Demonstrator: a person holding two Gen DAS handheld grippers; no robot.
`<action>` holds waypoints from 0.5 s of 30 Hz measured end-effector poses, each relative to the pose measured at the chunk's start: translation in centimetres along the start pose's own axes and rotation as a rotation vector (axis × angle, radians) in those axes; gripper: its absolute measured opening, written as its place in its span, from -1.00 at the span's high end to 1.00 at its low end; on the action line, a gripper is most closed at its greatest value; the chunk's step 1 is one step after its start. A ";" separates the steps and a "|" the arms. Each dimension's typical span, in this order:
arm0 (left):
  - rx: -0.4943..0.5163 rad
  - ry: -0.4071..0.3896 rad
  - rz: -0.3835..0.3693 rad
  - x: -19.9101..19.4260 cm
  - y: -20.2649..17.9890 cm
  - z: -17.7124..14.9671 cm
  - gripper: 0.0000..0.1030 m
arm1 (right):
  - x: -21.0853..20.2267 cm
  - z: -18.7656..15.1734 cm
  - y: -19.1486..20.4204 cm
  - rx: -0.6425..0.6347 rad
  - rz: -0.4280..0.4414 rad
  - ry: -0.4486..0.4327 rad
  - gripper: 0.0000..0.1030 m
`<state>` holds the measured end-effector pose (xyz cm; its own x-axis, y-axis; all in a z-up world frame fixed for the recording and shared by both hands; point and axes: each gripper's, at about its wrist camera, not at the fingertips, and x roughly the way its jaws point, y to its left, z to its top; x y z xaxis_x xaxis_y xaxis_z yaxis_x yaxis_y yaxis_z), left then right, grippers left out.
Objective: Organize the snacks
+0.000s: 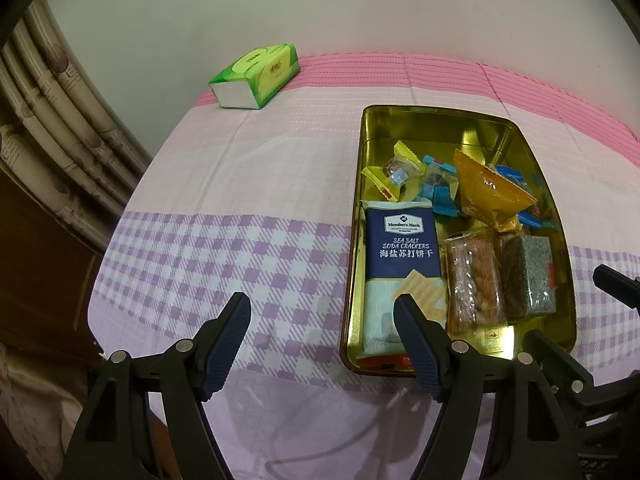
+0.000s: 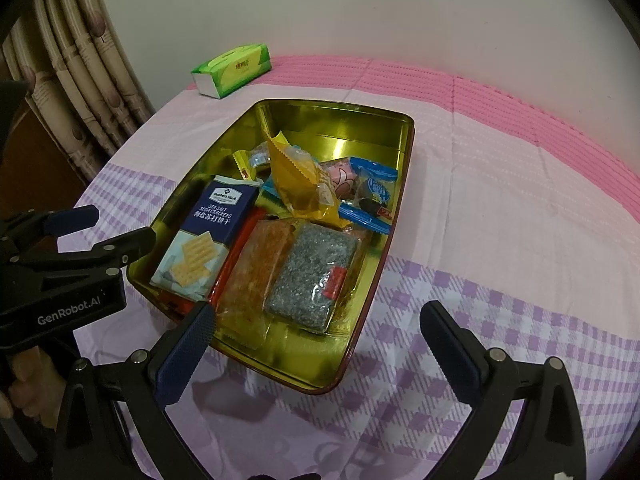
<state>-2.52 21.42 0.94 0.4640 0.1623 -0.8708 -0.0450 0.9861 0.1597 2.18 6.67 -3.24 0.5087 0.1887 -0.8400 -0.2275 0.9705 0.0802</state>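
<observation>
A gold metal tin sits on the checked cloth and holds the snacks. Inside lie a blue soda cracker pack, an orange nut bar, a dark sesame bar, an orange-yellow packet and several small blue and yellow wrapped candies. My left gripper is open and empty above the cloth at the tin's near left corner. My right gripper is open and empty over the tin's near end.
A green tissue pack lies at the far left of the table by the wall. A patterned curtain hangs at the left. The left gripper shows in the right wrist view beside the tin.
</observation>
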 end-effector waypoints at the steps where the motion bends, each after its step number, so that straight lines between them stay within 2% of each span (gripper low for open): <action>1: -0.002 0.001 0.000 0.0 0.0 0.0 -0.44 | 0.0 0.0 0.0 0.000 -0.001 0.000 -0.96; 15: -0.019 0.008 -0.004 0.1 0.3 -0.1 -0.44 | 0.0 0.1 -0.6 0.010 -0.024 0.001 -0.96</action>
<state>-2.57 21.70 0.80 0.4573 0.1588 -0.8750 -0.0603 0.9872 0.1477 2.40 6.15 -3.20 0.5127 0.1655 -0.8425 -0.2069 0.9762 0.0659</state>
